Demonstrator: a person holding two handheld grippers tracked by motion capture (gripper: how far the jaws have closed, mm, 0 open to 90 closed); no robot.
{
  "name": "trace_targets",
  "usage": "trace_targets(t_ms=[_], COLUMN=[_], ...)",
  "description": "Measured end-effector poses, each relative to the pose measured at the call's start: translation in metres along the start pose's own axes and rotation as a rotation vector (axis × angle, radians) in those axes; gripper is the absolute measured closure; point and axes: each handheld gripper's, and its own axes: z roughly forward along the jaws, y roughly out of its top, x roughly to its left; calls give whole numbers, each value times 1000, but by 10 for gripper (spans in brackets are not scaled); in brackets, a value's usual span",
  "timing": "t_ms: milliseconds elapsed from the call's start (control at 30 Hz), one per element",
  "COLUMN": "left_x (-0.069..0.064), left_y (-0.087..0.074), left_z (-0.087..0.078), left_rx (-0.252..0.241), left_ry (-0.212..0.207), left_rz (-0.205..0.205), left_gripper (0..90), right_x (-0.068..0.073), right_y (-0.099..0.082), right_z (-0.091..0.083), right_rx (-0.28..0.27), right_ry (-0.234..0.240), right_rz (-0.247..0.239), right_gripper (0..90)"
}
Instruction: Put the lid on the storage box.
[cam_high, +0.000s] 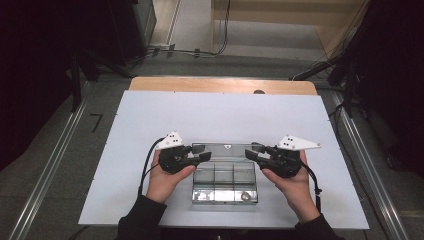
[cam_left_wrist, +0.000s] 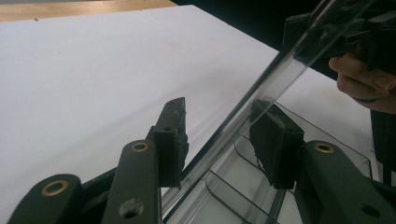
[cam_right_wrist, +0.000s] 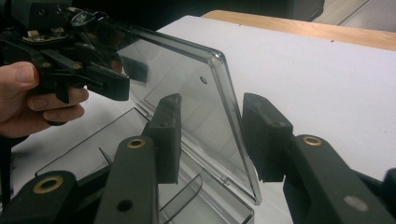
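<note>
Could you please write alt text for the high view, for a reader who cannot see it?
A person's two hands hold the left gripper and right gripper at either end of the raised lid of a clear compartment box. The box sits on a white table; one small round item lies inside.

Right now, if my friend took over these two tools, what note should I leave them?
Left tool: jaws straddle the left edge of the raised clear plastic lid; pads look not quite pressing.
Right tool: jaws either side of the lid's right edge, gaps visible.
The clear plastic compartment box sits on the white table, between the hands, with a small round thing in its front right compartment.
Done: lid stands up, open.
Left: probably finish swinging the lid, gently.
</note>
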Motion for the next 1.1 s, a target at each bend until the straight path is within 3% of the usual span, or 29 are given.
trace_targets(t_ms=[233,433,567,667,733,967,1100], left_x=[-1,1,1,1,2,2,0], left_y=[1,-4,-9,-12,-14,-18,-18], left_z=[-7,-19,-28,-33,-35,-38,-38], left_rx=[-5,10,24,37,35,63,80], left_ry=[24,55,51,77,70,40,25], left_rz=[-12,-21,-37,-41,-63,-79,-71], left_gripper=[444,448,589,648,698,886,900], right_x=[2,3,3,3,4,5,6], right_y=[-1,-3,-4,-4,-4,-6,-6], right_z=[-1,-2,-2,-3,-3,-4,-5], right_rx=[0,-1,-1,-2,-2,-1,0], right_ry=[2,1,2,1,0,0,0], right_rz=[1,0,1,1,4,-1,-1], right_gripper=[565,564,564,563,561,557,557])
